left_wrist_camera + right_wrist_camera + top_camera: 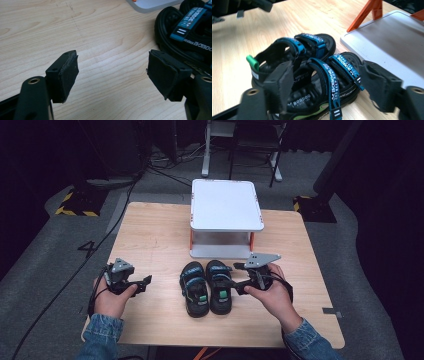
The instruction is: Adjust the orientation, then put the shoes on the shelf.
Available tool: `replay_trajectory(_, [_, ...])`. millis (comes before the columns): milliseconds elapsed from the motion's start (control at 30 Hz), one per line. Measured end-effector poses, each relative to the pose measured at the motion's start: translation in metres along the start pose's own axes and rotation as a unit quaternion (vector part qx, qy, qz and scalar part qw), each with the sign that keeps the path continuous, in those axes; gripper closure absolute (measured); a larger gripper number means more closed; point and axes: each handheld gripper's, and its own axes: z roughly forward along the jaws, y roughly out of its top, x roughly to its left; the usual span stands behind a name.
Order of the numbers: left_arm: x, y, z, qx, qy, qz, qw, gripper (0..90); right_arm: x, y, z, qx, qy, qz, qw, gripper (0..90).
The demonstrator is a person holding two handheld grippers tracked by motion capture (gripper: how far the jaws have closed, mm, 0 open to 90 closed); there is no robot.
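**Two open grippers beside a pair of black sandals on a wooden table**

In the high view, a pair of black strap sandals with blue bands (206,287) lies side by side at the centre of a pale wooden table (150,235), toes pointing toward the top of the frame. Behind them, toward upper centre, stands a white two-level stand with orange legs (226,205). The left gripper (145,282) sits at lower left, well apart from the sandals, held in a hand (112,297) with a denim cuff. The right gripper (239,277) is at right of centre, its tips just beside the right-hand sandal; whether they touch it cannot be told from above.

The left gripper view adds what the high view cannot: both black padded fingers (66,76) stand wide apart over bare wood with nothing between them, while the sandals (185,32) fill the upper right corner and the stand's white base (150,5) edges the top.

The right gripper view shows white lettering on the blue straps and a green heel tab (252,62). Its fingers (279,87) are spread wide, slightly blurred, and hold nothing. The nearer sandal (324,92) lies between and just beyond them, apart from the pads. The stand's lower shelf (392,42) occupies the upper right.
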Motion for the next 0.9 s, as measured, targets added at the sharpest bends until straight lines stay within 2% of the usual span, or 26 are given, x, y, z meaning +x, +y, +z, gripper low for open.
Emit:
replay_trajectory(67, [-0.002,-0.003,0.000,-0.005,-0.006,0.010,0.9999,25.2,0.004,0.002,0.000,-0.004,-0.015,0.009,0.9998,25.2])
replay_trajectory(100, [-0.003,-0.004,0.000,-0.009,-0.006,0.007,0.9999,25.2,0.006,0.003,0.001,-0.008,-0.025,0.019,0.9995,23.7])
replay_trajectory(167, [-0.005,-0.005,0.003,-0.013,-0.007,0.009,0.9999,25.2,0.009,0.005,0.002,-0.012,-0.028,0.032,0.9990,27.2])
replay_trajectory(233, [-0.008,-0.006,0.009,-0.014,-0.010,0.011,0.9998,25.2,0.013,0.006,0.002,0.004,-0.021,0.043,0.9988,36.6])
replay_trajectory(300, [-0.011,-0.006,0.015,-0.010,-0.012,0.014,0.9998,25.2,0.017,0.008,0.002,0.027,-0.016,0.045,0.9985,41.2])
replay_trajectory(367, [-0.014,-0.006,0.017,-0.005,-0.006,0.028,0.9996,25.1,0.021,0.008,0.003,0.025,-0.002,0.061,0.9978,45.6])
replay_trajectory(467, [-0.017,-0.005,0.020,-0.004,-0.015,0.030,0.9994,25.0,0.028,0.007,0.006,0.019,0.020,0.084,0.9961,47.7])
replay_trajectory(500, [-0.018,-0.005,0.021,0.000,-0.016,0.035,0.9993,25.0,0.029,0.007,0.007,0.029,0.026,0.088,0.9954,45.7])
replay_trajectory(533, [-0.019,-0.006,0.022,0.001,-0.016,0.036,0.9992,25.0,0.031,0.007,0.009,0.040,0.021,0.088,0.9951,42.8])
replay_trajectory(600, [-0.020,-0.007,0.023,0.005,-0.016,0.034,0.9993,25.0,0.034,0.007,0.013,0.054,0.017,0.088,0.9945,44.3])
replay_trajectory(700, [-0.020,-0.009,0.022,0.006,-0.009,0.034,0.9994,25.0,0.036,0.007,0.019,0.058,0.027,0.111,0.9917,42.7])
replay_trajectory(900, [-0.021,-0.014,0.021,0.013,-0.007,0.033,0.9994,25.0,0.039,0.007,0.037,0.074,0.032,0.127,0.9886,40.0])
